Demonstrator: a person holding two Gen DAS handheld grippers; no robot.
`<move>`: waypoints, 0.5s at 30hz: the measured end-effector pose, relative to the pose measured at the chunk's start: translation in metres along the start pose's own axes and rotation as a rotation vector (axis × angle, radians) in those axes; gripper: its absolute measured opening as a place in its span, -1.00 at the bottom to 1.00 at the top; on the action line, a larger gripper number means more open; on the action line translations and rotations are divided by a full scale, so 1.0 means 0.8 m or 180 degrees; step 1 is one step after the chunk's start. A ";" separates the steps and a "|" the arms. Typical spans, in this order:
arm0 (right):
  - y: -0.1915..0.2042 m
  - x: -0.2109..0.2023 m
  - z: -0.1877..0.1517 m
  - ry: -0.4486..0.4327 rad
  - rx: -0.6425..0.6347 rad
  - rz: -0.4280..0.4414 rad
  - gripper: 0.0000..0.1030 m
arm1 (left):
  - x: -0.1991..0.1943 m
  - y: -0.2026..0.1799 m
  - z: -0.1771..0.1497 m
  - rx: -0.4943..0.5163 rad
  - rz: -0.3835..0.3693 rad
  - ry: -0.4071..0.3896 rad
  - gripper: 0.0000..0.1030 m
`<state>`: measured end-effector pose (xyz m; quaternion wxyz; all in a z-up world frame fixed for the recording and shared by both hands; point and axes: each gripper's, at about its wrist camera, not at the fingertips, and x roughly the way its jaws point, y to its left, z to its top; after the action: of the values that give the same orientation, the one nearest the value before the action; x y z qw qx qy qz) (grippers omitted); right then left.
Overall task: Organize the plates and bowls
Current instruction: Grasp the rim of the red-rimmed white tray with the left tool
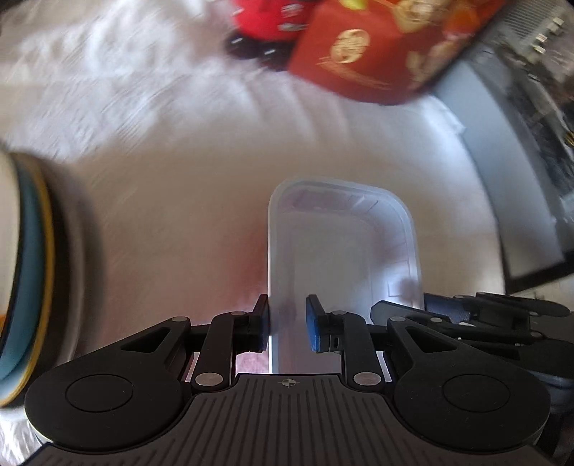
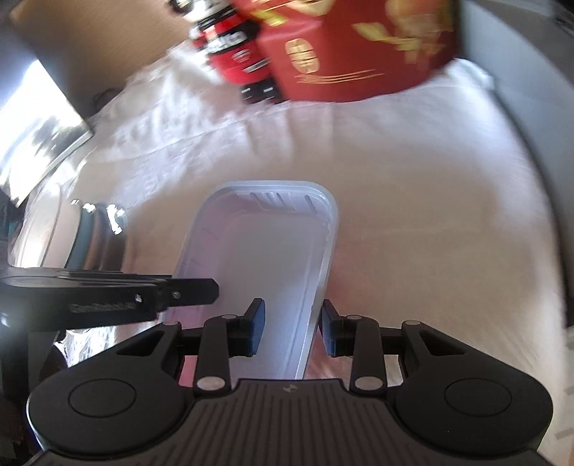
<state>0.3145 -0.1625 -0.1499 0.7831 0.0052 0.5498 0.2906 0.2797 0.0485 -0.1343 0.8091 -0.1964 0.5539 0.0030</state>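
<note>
A translucent white plastic tray [image 1: 344, 247] lies on the white tablecloth. My left gripper [image 1: 287, 324] straddles the tray's left rim, jaws apart, one pad outside and one inside. My right gripper [image 2: 292, 328] straddles the tray's [image 2: 265, 251] right rim the same way, with a visible gap around the rim. Each gripper shows in the other's view: the right one [image 1: 477, 315] and the left one [image 2: 107, 294]. A stack of blue and yellow rimmed plates [image 1: 25, 272] stands at the far left, and also shows in the right wrist view [image 2: 86, 233].
A red gift box with gold print [image 1: 380, 50] and a red toy car [image 1: 265, 25] sit at the far side of the cloth. A grey edge and dark clutter [image 1: 520, 161] lie to the right. A framed panel [image 2: 39, 132] leans at the left.
</note>
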 end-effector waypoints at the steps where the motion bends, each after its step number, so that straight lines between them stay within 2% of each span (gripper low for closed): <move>1: 0.006 0.007 0.003 0.0030 -0.0047 0.0011 -0.36 | 0.002 0.005 0.000 -0.0046 0.0015 0.0007 -0.56; 12: 0.003 0.041 0.006 0.0313 -0.0074 0.0054 -0.35 | 0.022 0.007 0.002 -0.0116 0.0045 0.0130 -0.56; 15: 0.004 0.043 0.006 0.0313 -0.0096 0.0056 -0.34 | 0.022 0.007 0.002 -0.0126 0.0060 0.0127 -0.56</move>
<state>0.3253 -0.1427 -0.1764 0.7526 -0.0161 0.5831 0.3055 0.2863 0.0508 -0.1512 0.7938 -0.2071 0.5716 0.0177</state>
